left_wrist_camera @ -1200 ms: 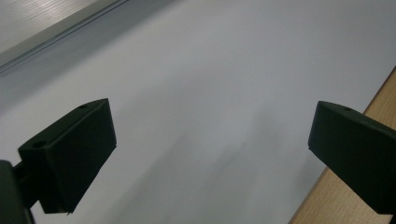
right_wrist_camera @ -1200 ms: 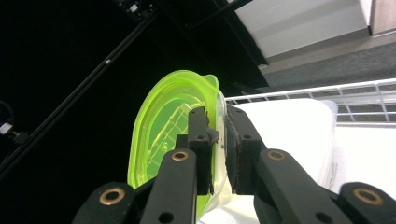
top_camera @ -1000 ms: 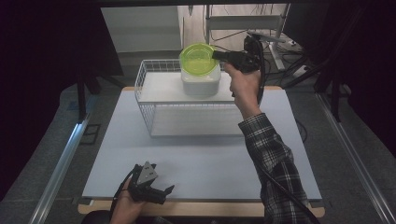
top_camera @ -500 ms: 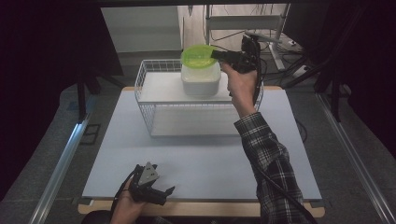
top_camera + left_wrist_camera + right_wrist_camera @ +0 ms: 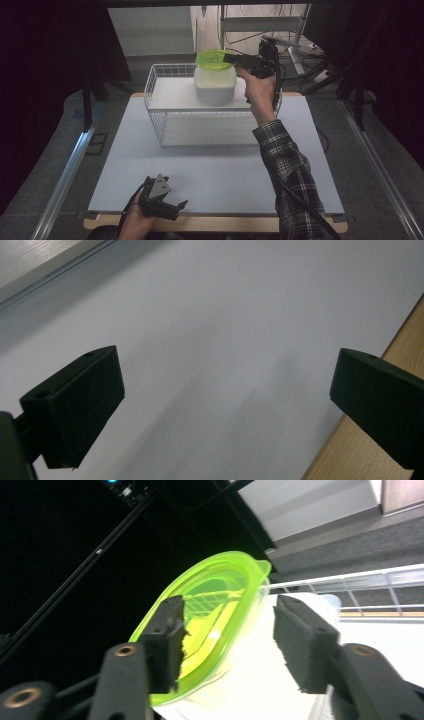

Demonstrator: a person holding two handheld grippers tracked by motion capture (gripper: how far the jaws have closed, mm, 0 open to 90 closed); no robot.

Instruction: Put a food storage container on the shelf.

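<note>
While the left gripper (image 5: 161, 197) idles open, the right gripper (image 5: 227, 640) sits open around the green lid (image 5: 212, 610), probably for grabbing it off the tub (image 5: 215, 85).

You are working in what looks like a lab or recording room, not a home. Your table (image 5: 320, 150) carries a plain pale sheet on a wooden board and stands inside a dark frame of black bars (image 5: 95, 560). Metal rails (image 5: 65, 175) run along the grey carpet (image 5: 350, 125) at 9 and 3 o'clock. At 12 o'clock stand a metal shelf (image 5: 260, 22) with loose cables (image 5: 245, 37) and a pale wall panel (image 5: 150, 30).
</note>
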